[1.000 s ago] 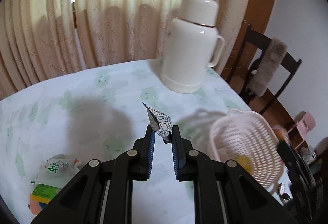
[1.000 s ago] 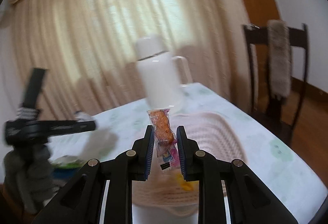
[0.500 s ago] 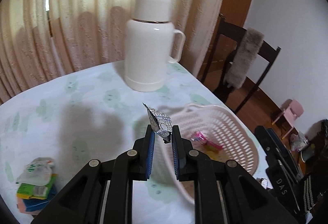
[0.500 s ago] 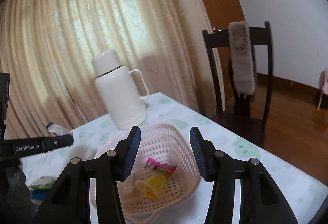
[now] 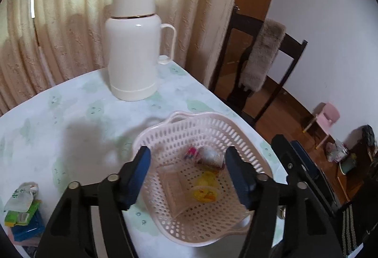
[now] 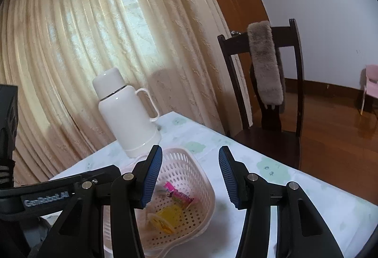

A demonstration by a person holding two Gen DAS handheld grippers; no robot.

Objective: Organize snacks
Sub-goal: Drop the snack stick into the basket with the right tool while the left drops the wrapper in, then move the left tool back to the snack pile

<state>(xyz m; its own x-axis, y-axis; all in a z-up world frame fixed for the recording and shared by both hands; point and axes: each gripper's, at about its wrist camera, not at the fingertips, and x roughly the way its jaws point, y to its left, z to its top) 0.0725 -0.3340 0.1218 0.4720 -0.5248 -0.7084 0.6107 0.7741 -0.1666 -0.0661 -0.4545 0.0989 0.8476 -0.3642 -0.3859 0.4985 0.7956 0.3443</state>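
Nearest the left wrist camera, the left gripper [image 5: 187,169] hangs over the pink basket [image 5: 165,137]; its jaws have just been opening and stand spread with nothing between them. Below, a silver patterned packet [image 5: 210,156] lies in the basket beside a pink wrapper [image 5: 191,153] and a yellow jelly cup [image 5: 205,190]. Over on the right, the right gripper [image 6: 190,174] is parted too and holds nothing. Off to the left edge, more snack packs [image 5: 21,210] wait in a heap on the table [image 5: 70,102]. They look light, crinkly and slippery, so I'd pinch a sealed edge rather than the puffed middle. Furthest back stands a white flask [image 5: 133,45].
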